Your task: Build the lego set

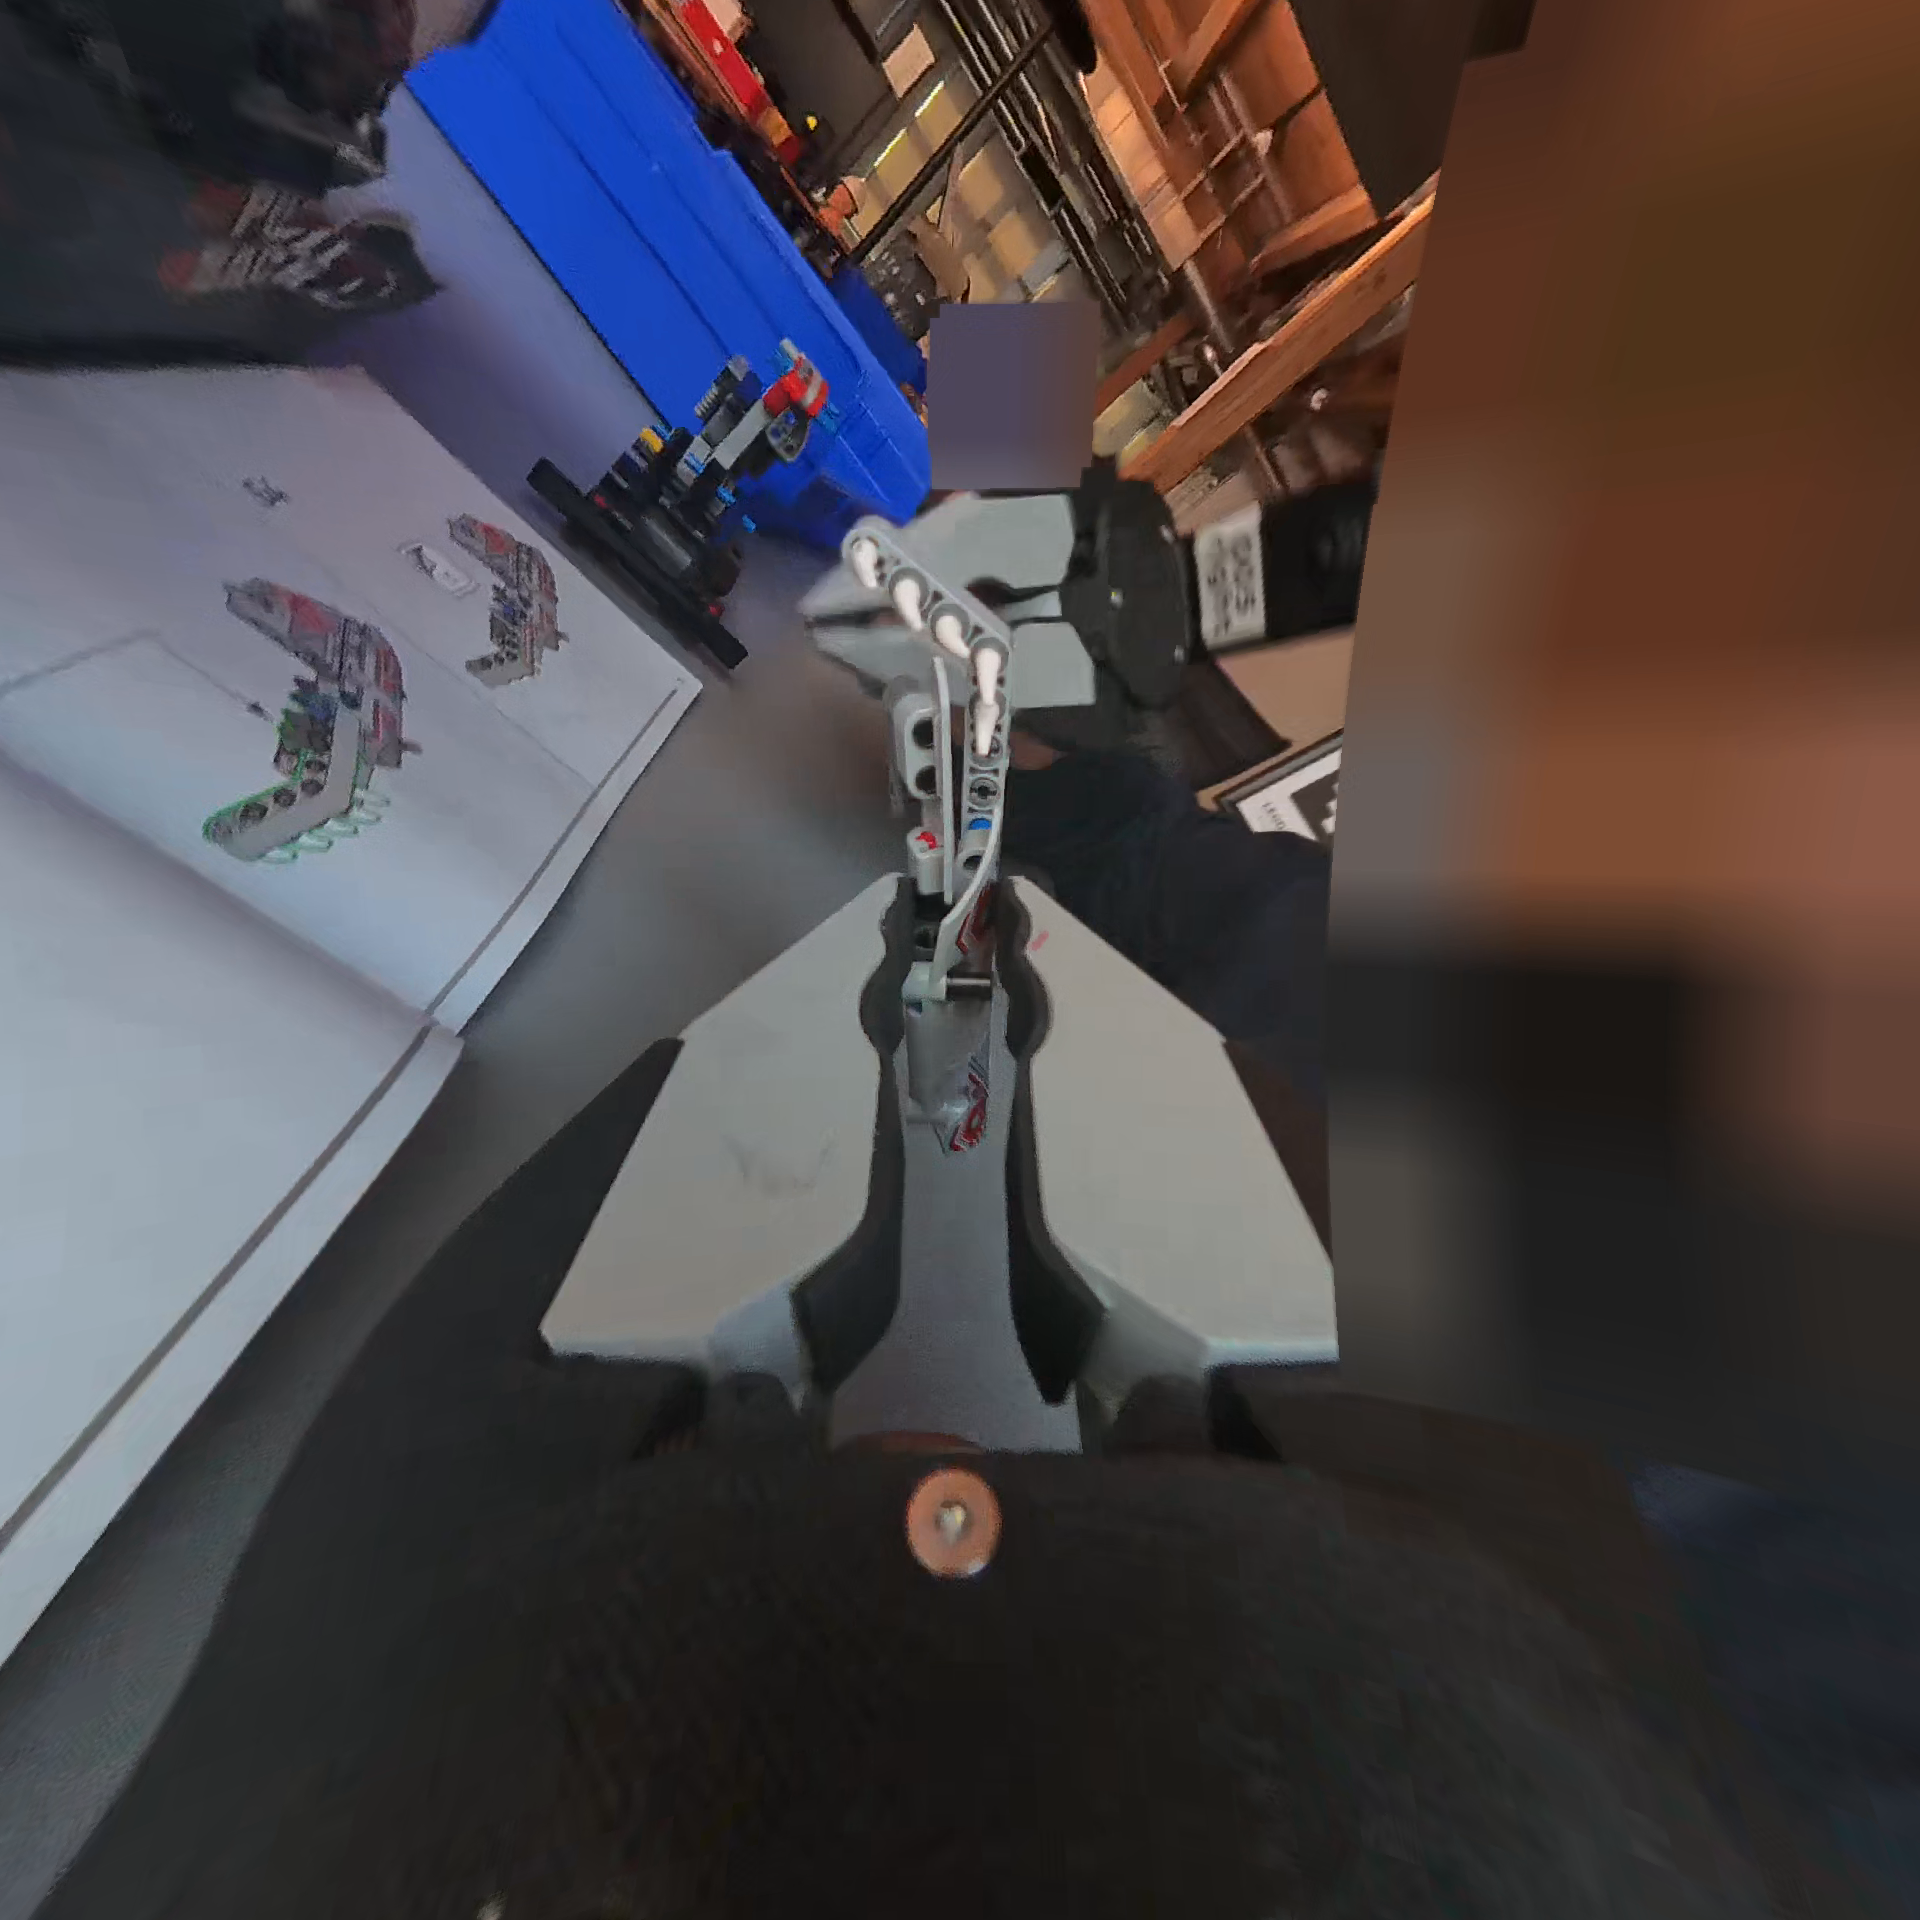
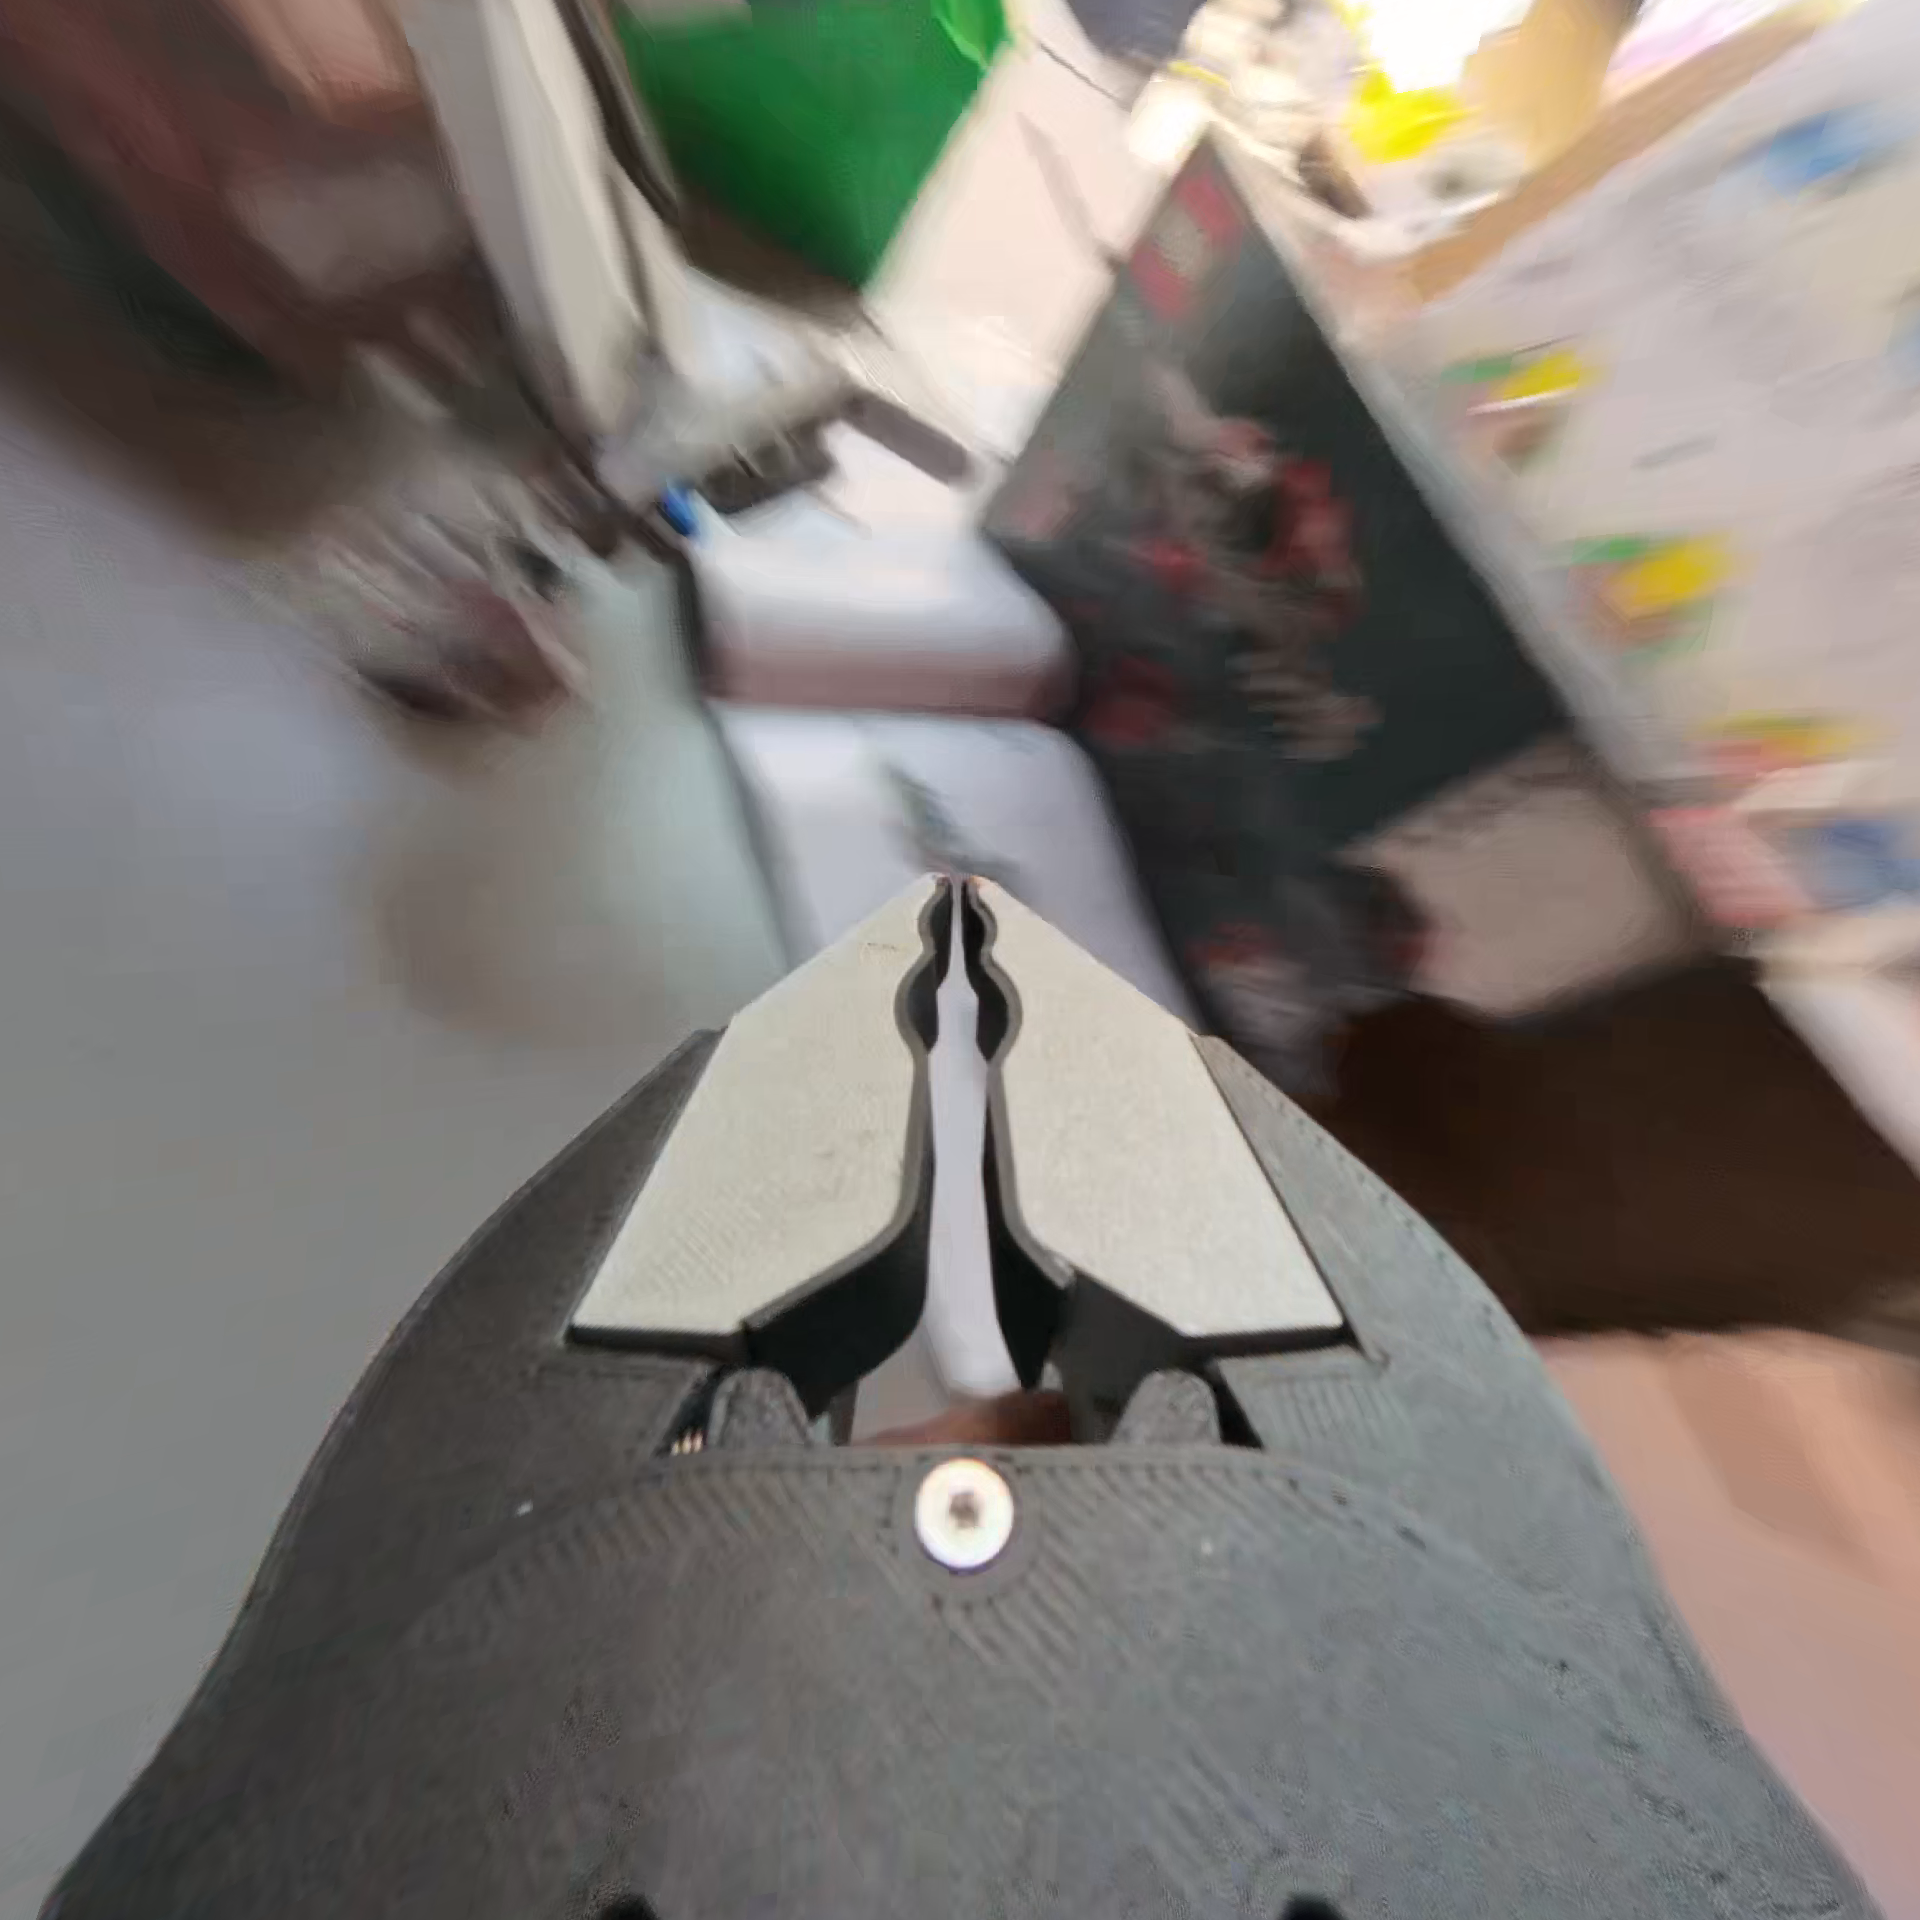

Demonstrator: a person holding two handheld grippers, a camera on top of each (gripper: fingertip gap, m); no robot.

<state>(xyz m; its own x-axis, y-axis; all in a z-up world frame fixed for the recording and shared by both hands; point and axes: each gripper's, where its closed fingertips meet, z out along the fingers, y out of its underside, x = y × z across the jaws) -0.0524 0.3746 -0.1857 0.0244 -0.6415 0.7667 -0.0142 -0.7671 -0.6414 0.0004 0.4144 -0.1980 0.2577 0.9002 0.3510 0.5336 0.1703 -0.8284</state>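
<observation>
The left tongs (image 1: 951, 914) are clenched on a grey bent lego beam sub-assembly with white tooth-shaped pegs (image 1: 951, 717). Its lower end is seated between the fingertips. Its long axis runs straight out along the fingers, away from the camera, then bends to the left at the far end, where four or five white pegs stand in a row. A red and a blue pin show on the shaft just beyond the tips.

The right tongs (image 1: 997, 603), seen in the left wrist view, sit directly behind the bent end of the sub-assembly, approaching from the right, and appear close to or touching it; contact cannot be confirmed. In the right wrist view the right tongs' own fingertips are pressed together with nothing visible between them; that view is heavily motion-blurred.

Judgement: the coming move turns on the bent, pegged end, which points leftward from the left tongs toward the open white instruction booklet (image 1: 312, 727). The right tongs are the nearer free tool to that end.

Left of the sub-assembly, on the grey desk (image 1: 727, 831), stands a black-based partial lego build with a red part on top (image 1: 686, 499), in front of a blue plastic bin (image 1: 665, 229).

Writing: printed markings appear on the sub-assembly's sticker, the booklet and a dark printed box (image 1: 291, 249); none is reproduced here.
</observation>
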